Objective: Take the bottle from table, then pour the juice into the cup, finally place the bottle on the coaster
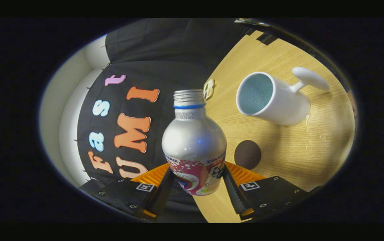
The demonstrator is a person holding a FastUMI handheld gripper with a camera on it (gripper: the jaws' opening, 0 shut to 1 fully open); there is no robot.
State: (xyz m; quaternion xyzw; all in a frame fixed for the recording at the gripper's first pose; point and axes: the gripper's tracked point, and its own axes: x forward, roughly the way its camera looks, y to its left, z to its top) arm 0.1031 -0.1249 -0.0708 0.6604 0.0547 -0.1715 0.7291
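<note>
A silver bottle (194,140) with a pink and white label and an uncapped threaded neck stands between my fingers, and my gripper (197,182) is shut on its lower body. The whole view is rolled, so the wooden table (289,154) looks tilted. Beyond the fingers and to the right stands a white cup (272,100) with a light blue inside and a rounded white handle. Its mouth faces the bottle but stays apart from the bottle's neck. A round dark brown coaster (247,154) lies on the table just right of the bottle, nearer than the cup.
A few drops of liquid (307,124) glisten on the wood by the cup's base. A small pale object (208,88) lies at the table's far edge behind the bottle's neck. The black cloth wall hangs to the left.
</note>
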